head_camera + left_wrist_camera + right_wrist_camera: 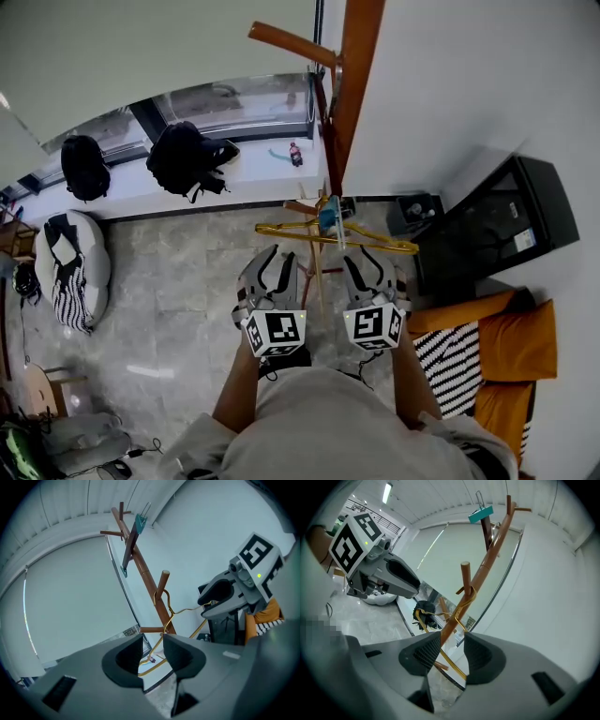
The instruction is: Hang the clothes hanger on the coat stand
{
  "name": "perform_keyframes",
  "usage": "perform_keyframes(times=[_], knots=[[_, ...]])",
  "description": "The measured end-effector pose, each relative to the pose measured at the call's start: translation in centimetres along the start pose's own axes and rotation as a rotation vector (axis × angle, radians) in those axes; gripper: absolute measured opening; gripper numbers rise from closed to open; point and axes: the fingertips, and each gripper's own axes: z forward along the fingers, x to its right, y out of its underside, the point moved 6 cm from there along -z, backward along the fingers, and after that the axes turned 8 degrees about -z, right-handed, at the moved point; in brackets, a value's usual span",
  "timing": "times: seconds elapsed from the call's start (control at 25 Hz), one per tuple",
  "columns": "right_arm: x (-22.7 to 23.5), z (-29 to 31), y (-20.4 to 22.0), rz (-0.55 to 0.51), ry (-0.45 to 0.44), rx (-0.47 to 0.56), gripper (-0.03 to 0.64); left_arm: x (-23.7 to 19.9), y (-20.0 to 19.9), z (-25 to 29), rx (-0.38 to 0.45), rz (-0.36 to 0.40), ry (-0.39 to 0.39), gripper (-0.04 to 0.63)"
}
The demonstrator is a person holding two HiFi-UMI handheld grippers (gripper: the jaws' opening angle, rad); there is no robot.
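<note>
Grey tiled floor (187,281), white wall at right, window sill beyond with two black backpacks (187,155). Wooden coat stand (359,56) rises ahead. Yellow wire hanger (384,245) hangs by hook on mid peg, free of both tongs. Left tongs (278,265) gaping, nothing between pads. Right tongs (371,262) also apart, hanger wire showing through gap past tips. Square black-white markers on both cubes. Teal clip (480,513) high on stand. Open floor left; black cabinet (506,225) and orange cushions (516,347) crowd right.
</note>
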Motion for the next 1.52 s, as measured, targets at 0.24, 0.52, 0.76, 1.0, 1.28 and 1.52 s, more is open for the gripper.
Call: perform_keyframes(times=[0.24, 0.52, 0.76, 1.0, 1.28, 1.52], knots=[[0.0, -3.0, 0.2, 0.069, 0.018, 0.075, 0.11, 2.3, 0.1, -2.3, 0.024, -0.123, 0.007, 0.137], [0.1, -8.2, -0.1, 0.165, 0.05, 0.212, 0.009, 5.5, -1.3, -7.1, 0.077, -0.232, -0.013, 0.097], [-0.8, -13.4, 0.5, 0.256, 0.03, 0.29, 0.005, 9.8, -1.4, -11.5, 0.103, -0.284, -0.073, 0.011], [-1.8, -17.2, 0.5, 0.337, -0.016, 0.319, 0.005, 13.2, -1.7, -14.9, 0.089, -0.296, -0.058, 0.011], [-3.7, -22.3, 1.4, 0.378, -0.014, 0.33, 0.005, 16.8, -1.3, -18.4, 0.059, -0.305, -0.047, 0.011], [-4.7, -25.6, 2.1, 0.419, 0.002, 0.312, 0.005, 19.3, -0.8, -21.4, 0.023, -0.281, -0.009, 0.011]])
